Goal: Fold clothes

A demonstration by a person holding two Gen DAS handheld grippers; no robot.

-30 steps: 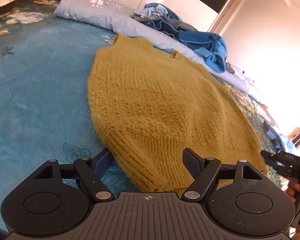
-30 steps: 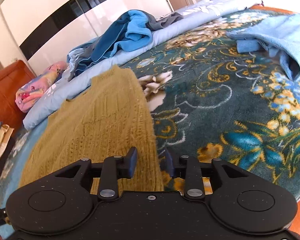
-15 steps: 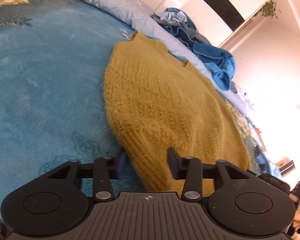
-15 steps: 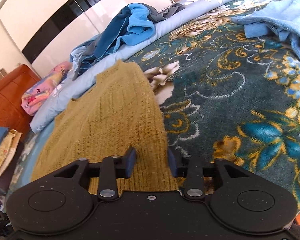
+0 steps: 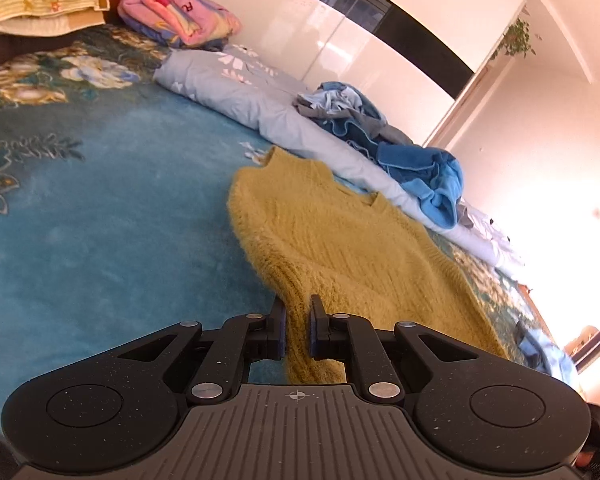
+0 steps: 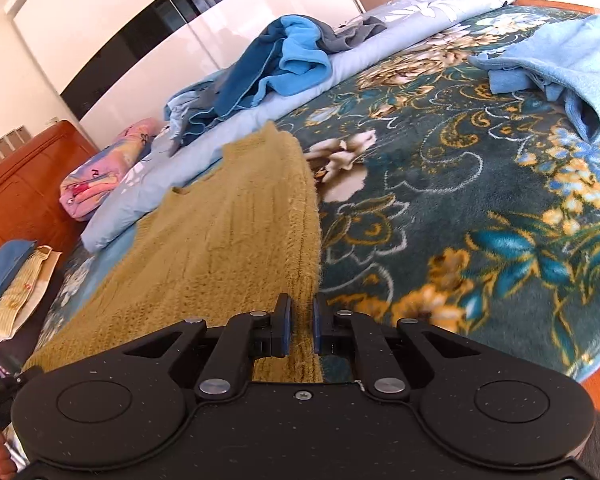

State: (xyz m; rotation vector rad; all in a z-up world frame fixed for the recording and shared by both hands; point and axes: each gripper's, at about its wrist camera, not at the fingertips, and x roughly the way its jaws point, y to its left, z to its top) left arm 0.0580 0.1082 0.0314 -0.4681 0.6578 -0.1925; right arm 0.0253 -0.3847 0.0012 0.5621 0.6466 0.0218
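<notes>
A mustard-yellow knitted sweater [image 5: 340, 236] lies spread on the teal floral bed cover [image 5: 100, 208], its neck toward the far side. My left gripper [image 5: 297, 322] is shut on the sweater's near left hem corner, which rises a little off the cover. In the right wrist view the same sweater [image 6: 228, 240] lies to the left. My right gripper [image 6: 301, 322] is shut on its near right hem corner. The hem between the jaws is partly hidden by the gripper bodies.
A rolled pale-blue quilt [image 5: 268, 116] runs along the far side, with crumpled blue clothes [image 5: 400, 148] on it. A light-blue garment [image 6: 560, 68] lies at the right. Folded pink bedding [image 5: 180, 8] and yellow cloths [image 5: 36, 4] sit by the headboard [image 6: 24, 192].
Both grippers have closed from open onto the sweater's hem corners. The left corner has lifted slightly off the cover.
</notes>
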